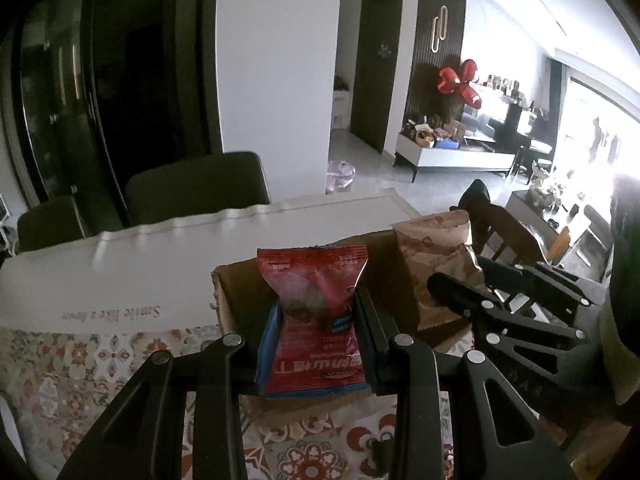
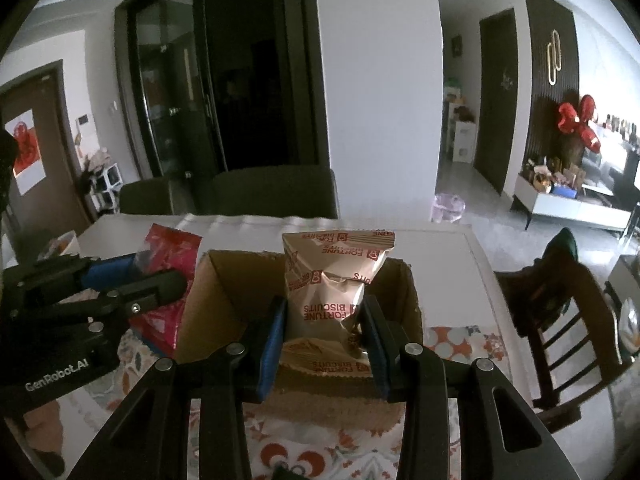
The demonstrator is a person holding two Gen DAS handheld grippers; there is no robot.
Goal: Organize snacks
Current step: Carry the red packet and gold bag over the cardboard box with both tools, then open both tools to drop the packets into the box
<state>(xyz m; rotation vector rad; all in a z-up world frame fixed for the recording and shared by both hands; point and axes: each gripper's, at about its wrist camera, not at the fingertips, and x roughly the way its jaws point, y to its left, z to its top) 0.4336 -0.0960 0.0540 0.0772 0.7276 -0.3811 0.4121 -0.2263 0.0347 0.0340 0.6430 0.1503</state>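
The left gripper [image 1: 316, 336] is pressed onto the lower half of a red snack packet [image 1: 314, 312], holding it upright above the near edge of the open cardboard box [image 1: 236, 292]. The right gripper [image 2: 326, 334] pinches a tan biscuit packet [image 2: 334, 280] the same way, over the box interior [image 2: 224, 300]. The box stands on a patterned tablecloth [image 1: 80, 360]; dark chairs [image 2: 276, 192] stand beyond the table.

Handling judgement: both packets look light, air-filled and soft, with slick film that crumples under the pads. The contents are probably brittle, so firm squeezing risks crushing them. The present hold, across the lower body below the crimped top seal, appears sound; a seal-edge grip would slip more easily.

Whether other snacks already lie in the box cannot be determined, as its floor is shadowed and partly hidden.
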